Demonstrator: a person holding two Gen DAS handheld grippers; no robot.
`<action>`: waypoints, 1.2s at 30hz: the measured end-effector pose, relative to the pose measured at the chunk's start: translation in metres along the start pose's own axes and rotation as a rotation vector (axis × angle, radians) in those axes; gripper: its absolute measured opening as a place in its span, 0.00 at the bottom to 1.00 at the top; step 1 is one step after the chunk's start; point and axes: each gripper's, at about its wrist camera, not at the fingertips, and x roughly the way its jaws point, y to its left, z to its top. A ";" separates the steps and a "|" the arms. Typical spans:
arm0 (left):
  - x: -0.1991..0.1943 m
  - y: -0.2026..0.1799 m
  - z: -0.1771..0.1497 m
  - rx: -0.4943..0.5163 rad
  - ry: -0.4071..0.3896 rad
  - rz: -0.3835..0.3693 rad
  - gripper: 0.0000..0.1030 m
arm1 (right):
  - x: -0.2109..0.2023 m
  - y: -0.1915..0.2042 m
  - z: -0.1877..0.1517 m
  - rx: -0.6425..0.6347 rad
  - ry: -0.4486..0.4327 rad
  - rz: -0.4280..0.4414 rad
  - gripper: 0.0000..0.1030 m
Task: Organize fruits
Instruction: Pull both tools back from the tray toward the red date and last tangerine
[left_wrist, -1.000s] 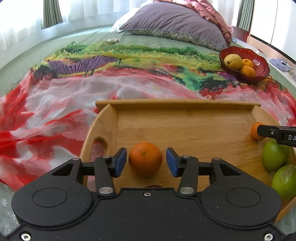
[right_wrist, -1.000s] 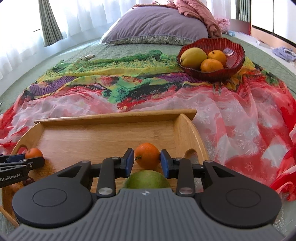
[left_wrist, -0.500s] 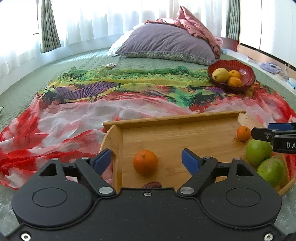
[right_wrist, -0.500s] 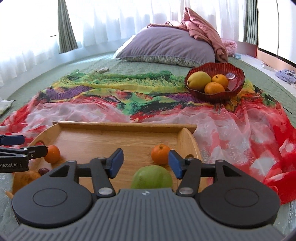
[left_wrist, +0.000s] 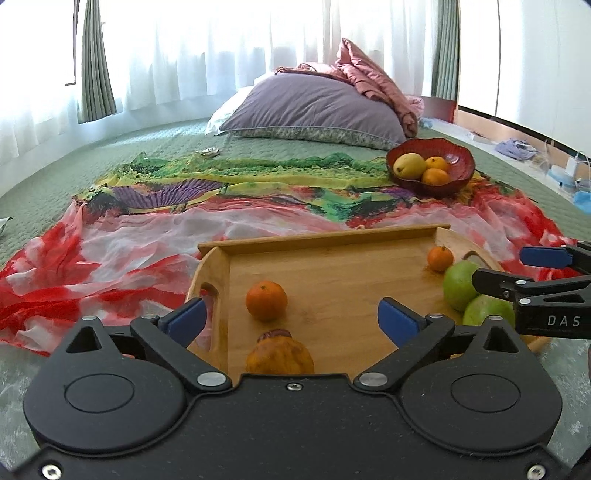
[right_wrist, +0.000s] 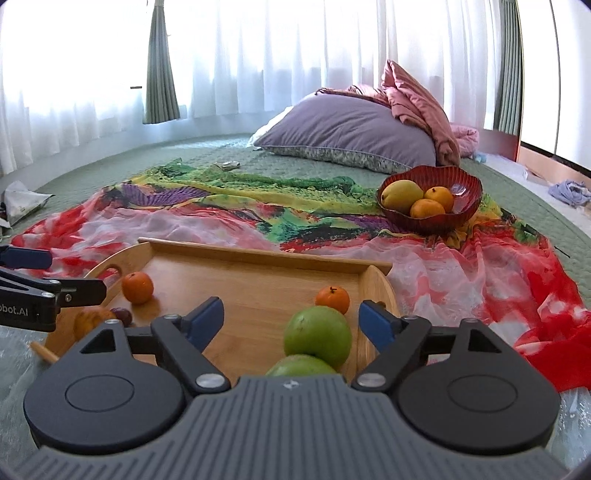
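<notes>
A wooden tray (left_wrist: 332, 280) lies on the colourful scarf. On it are an orange (left_wrist: 266, 300) at the left, a small orange (left_wrist: 440, 259) at the right, two green fruits (left_wrist: 460, 284), a wrinkled orange fruit (left_wrist: 279, 357) and a dark date (right_wrist: 122, 315). My left gripper (left_wrist: 291, 321) is open and empty, held back from the left orange. My right gripper (right_wrist: 291, 319) is open and empty, above the green fruit (right_wrist: 317, 336) and behind the small orange (right_wrist: 332, 299). The tray also shows in the right wrist view (right_wrist: 258, 280).
A red glass bowl (right_wrist: 430, 201) with a yellow mango and two oranges stands on the scarf beyond the tray, to the right. A purple pillow (right_wrist: 351, 134) and pink blanket lie at the bed's far end. Curtains hang behind.
Both grippers have opened, let go of their oranges, and pulled back and up from the tray. Each orange stays on the tray.
</notes>
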 end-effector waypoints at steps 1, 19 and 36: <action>-0.004 -0.001 -0.003 0.001 -0.004 -0.003 0.97 | -0.003 0.001 -0.002 -0.003 -0.003 0.001 0.87; -0.035 -0.010 -0.047 0.025 -0.044 0.011 1.00 | -0.038 0.035 -0.050 -0.168 -0.057 0.011 0.90; -0.030 -0.001 -0.086 0.008 0.006 0.026 1.00 | -0.042 0.056 -0.091 -0.234 -0.043 0.014 0.90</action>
